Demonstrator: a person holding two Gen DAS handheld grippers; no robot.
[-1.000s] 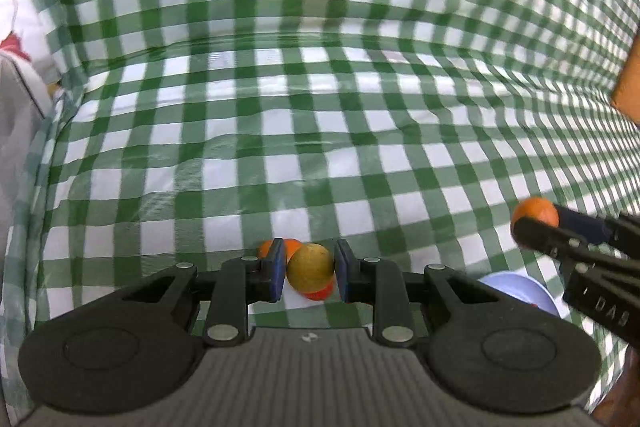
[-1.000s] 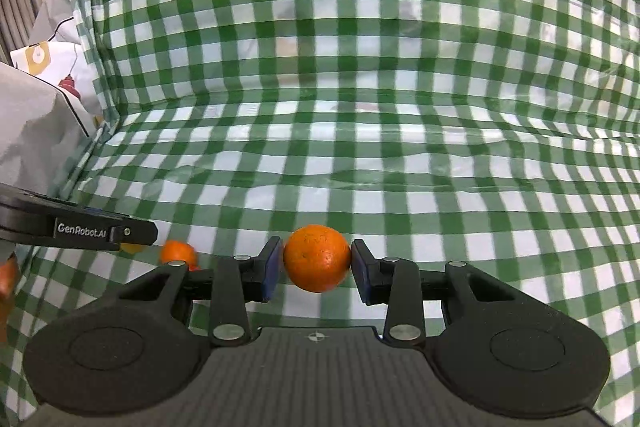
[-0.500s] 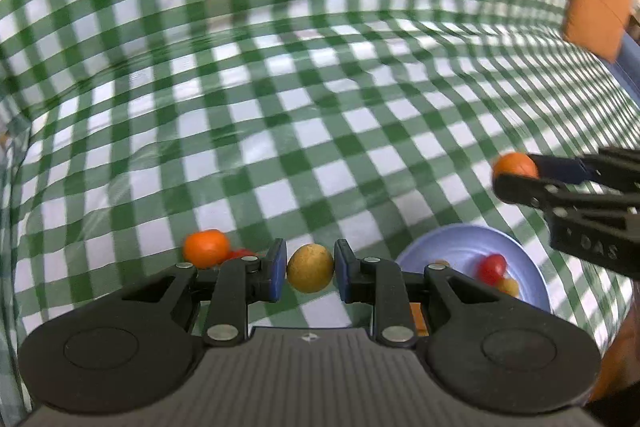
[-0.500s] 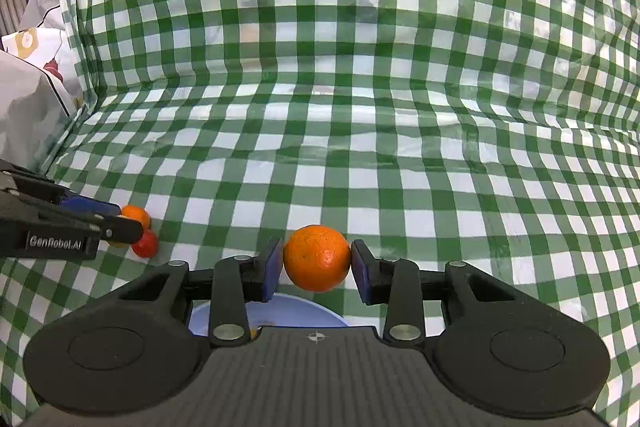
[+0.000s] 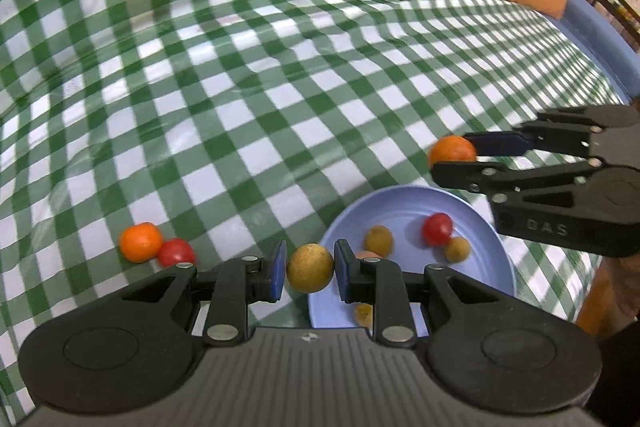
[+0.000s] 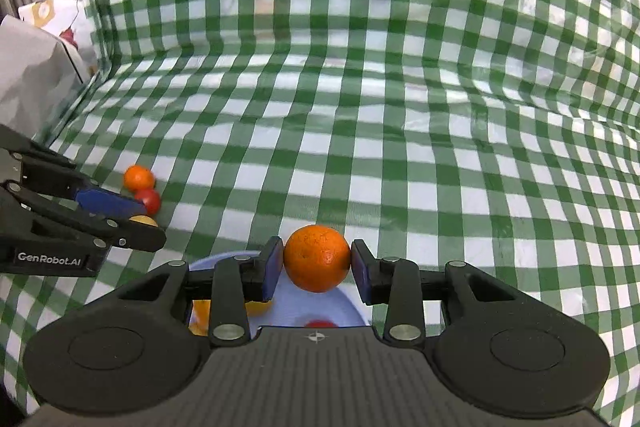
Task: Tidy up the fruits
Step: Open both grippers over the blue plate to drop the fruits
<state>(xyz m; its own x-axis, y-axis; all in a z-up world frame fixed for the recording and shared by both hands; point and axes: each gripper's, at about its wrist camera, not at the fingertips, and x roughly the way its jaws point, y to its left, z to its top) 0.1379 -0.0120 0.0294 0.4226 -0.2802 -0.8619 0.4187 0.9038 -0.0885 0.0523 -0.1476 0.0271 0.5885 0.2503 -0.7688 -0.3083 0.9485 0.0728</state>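
Both tools loaded, both near the blue plate (image 5: 416, 199).

Left tool (image 5: 310, 269): pads pinching a yellow-brown round fruit (image 5: 310, 268). It hangs at the plate's left rim, just short of being over the dish; the plate lies to its right and slightly ahead. Judged next move: a short shift right, then let go.

Right tool (image 6: 317, 259): pads pinching an orange (image 6: 317, 258). From the left wrist view this orange (image 5: 452, 151) hangs beyond the plate's far-right rim, not yet over it; the right wrist view shows the plate (image 6: 224, 259) below and behind the pads. Judged: it needs pulling back toward the holder before release. The left tool looks nearer to a drop.

Count:
- Held: two (one yellow-brown, one orange).
- On the plate: one red fruit (image 5: 438, 228), two small yellow-brown ones (image 5: 378, 239) (image 5: 457, 249), plus at least one orange-ish piece partly hidden behind the left tool's finger and another at the near rim; exact total cannot be told.
- Loose on the checked surface (image 5: 240, 107), left of the plate: one small orange (image 5: 140, 241) touching one red fruit (image 5: 176, 253).

Round fruit; likely to roll if dropped from height.
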